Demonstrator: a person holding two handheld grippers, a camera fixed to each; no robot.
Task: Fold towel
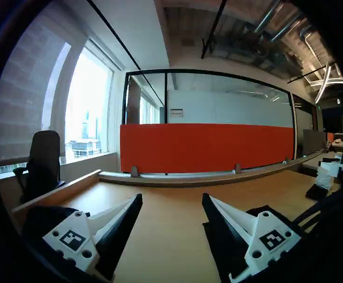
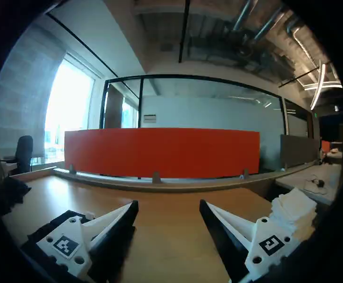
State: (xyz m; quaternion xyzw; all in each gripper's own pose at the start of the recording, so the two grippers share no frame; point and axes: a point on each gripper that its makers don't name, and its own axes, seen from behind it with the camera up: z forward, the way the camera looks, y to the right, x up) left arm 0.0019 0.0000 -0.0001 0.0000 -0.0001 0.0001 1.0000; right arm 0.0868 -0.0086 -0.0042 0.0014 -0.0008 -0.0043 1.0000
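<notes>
My left gripper [image 1: 172,200] hangs open over a bare wooden table [image 1: 171,231], nothing between its white and black fingers. My right gripper [image 2: 168,203] is open too, above the same wooden table [image 2: 171,236], its fingers empty. A stack of folded white towels [image 2: 294,210] rests on the table just right of the right gripper's right finger. In the left gripper view a white folded stack [image 1: 326,177] sits far to the right near the table's edge.
An orange divider panel [image 1: 204,148] stands along the table's far edge, with glass walls behind. A black office chair [image 1: 41,162] sits at the left by the window. Another desk [image 2: 313,179] with small items lies to the right.
</notes>
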